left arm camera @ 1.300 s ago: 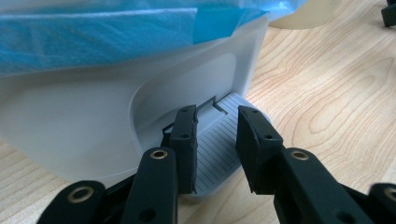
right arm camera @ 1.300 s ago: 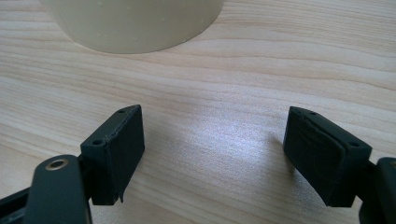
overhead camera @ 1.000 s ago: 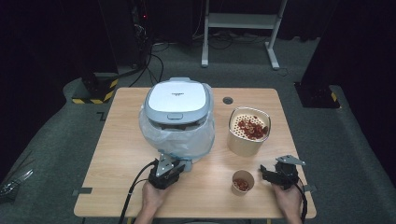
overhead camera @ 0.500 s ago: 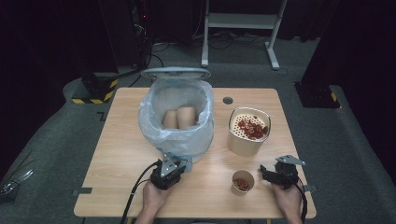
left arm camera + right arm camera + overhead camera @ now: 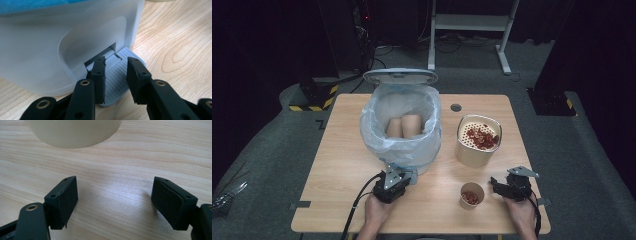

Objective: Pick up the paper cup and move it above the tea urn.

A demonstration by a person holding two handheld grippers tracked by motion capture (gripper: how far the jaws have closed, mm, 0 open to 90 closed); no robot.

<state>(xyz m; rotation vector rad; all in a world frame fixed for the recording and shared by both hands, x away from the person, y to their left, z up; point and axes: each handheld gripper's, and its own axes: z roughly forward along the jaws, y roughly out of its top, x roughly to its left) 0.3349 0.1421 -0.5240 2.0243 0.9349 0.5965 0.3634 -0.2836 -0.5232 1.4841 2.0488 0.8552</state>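
A pale pedal bin (image 5: 402,145) lined with a clear bag stands mid-table, its lid (image 5: 400,76) swung up at the back. Two paper cups (image 5: 404,126) lie inside it. My left gripper (image 5: 403,173) is at the bin's front foot. In the left gripper view its jaws (image 5: 116,62) are drawn close together, nothing between them, and rest on the grey ribbed pedal (image 5: 120,82). My right gripper (image 5: 493,186) lies open on the table, right of a small paper cup (image 5: 471,195) of red pieces. Its jaws (image 5: 113,187) stand wide over bare wood.
A cream canister (image 5: 478,140) with red pieces on a perforated insert stands right of the bin; its base (image 5: 75,132) shows ahead of the right gripper. A small dark hole (image 5: 456,107) sits near the table's far edge. Cables trail from both grippers off the near edge.
The bin's lid, shut a second ago, has swung up and now stands open, showing the cups inside. Both hands and grippers have kept still.
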